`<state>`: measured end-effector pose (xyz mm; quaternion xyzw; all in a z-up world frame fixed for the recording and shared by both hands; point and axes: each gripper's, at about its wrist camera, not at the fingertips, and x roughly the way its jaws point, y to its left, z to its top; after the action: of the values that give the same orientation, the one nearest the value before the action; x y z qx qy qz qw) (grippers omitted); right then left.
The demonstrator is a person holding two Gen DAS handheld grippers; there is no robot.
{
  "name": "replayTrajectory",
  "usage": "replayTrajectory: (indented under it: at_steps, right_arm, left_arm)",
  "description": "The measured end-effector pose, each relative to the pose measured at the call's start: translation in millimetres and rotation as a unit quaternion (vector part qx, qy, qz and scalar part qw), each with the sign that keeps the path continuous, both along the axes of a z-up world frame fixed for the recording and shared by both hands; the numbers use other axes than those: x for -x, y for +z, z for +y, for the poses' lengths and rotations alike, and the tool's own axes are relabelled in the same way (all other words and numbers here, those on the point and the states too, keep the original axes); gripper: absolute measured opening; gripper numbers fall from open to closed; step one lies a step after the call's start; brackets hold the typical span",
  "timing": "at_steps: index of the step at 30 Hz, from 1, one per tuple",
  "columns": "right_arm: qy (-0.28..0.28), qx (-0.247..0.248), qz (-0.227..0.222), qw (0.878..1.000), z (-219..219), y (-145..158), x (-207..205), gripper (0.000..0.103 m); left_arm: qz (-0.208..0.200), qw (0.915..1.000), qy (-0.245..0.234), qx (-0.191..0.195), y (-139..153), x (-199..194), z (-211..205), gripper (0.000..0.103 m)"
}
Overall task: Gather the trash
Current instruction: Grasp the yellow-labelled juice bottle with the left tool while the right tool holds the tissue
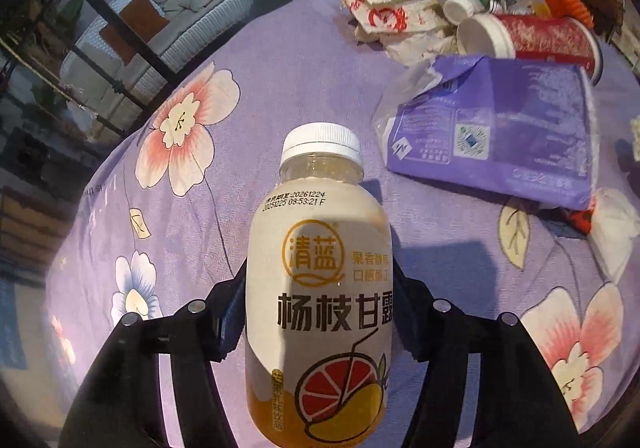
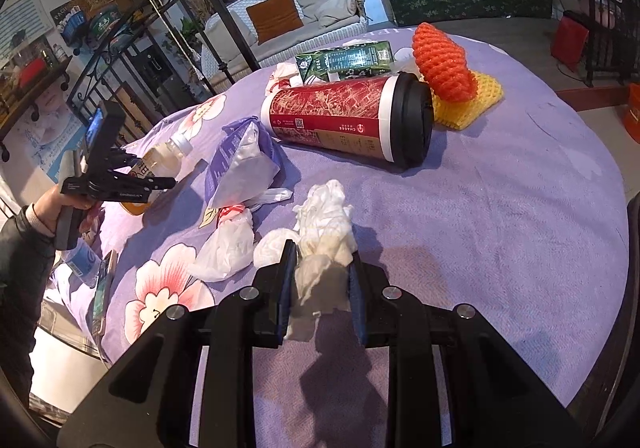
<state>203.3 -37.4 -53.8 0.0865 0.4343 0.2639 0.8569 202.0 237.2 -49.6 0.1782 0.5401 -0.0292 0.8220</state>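
My left gripper (image 1: 318, 268) is shut on a drink bottle (image 1: 320, 288) with a white cap and a grapefruit label, held over the purple flowered tablecloth (image 1: 200, 208). The same bottle (image 2: 162, 162) and left gripper (image 2: 160, 184) show at the left of the right wrist view. My right gripper (image 2: 324, 260) is shut on a crumpled white tissue (image 2: 324, 240), which sticks out beyond the fingertips just above the cloth.
A red paper cup with a black lid (image 2: 348, 116) lies on its side. A purple plastic packet (image 2: 240, 156), a green carton (image 2: 344, 58), orange foam netting (image 2: 444, 62), yellow netting (image 2: 468, 100) and more wrappers (image 2: 228, 244) lie around. A sofa (image 2: 304, 16) stands beyond.
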Motion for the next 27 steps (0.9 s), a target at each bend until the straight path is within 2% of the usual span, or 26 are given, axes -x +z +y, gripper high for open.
replayTrajectory:
  at_steps: [6,11,16,19,22,27]
  right_arm:
    - [-0.002,-0.005,-0.016,1.000,-12,4,16,0.025]
    - [-0.006,-0.008,-0.042,0.999,-27,13,31,0.025]
    - [-0.024,-0.008,-0.063,0.998,-49,19,48,0.025]
    - [-0.046,0.001,-0.086,0.995,-68,26,59,0.025]
    - [-0.083,0.017,-0.108,0.991,-95,33,69,0.025]
    - [-0.166,0.038,-0.112,0.979,-154,34,75,0.025]
  left_arm:
    - [-0.069,0.9959,0.001,0.059,31,44,-36,0.060]
    - [-0.126,0.9863,0.005,0.106,52,74,-72,0.060]
    - [-0.168,0.9757,-0.006,0.140,60,92,-111,0.060]
    - [-0.182,0.9690,-0.023,0.166,63,97,-139,0.060]
    - [-0.184,0.9593,-0.044,0.210,66,96,-165,0.060]
    - [-0.191,0.9432,-0.093,0.255,71,89,-217,0.060]
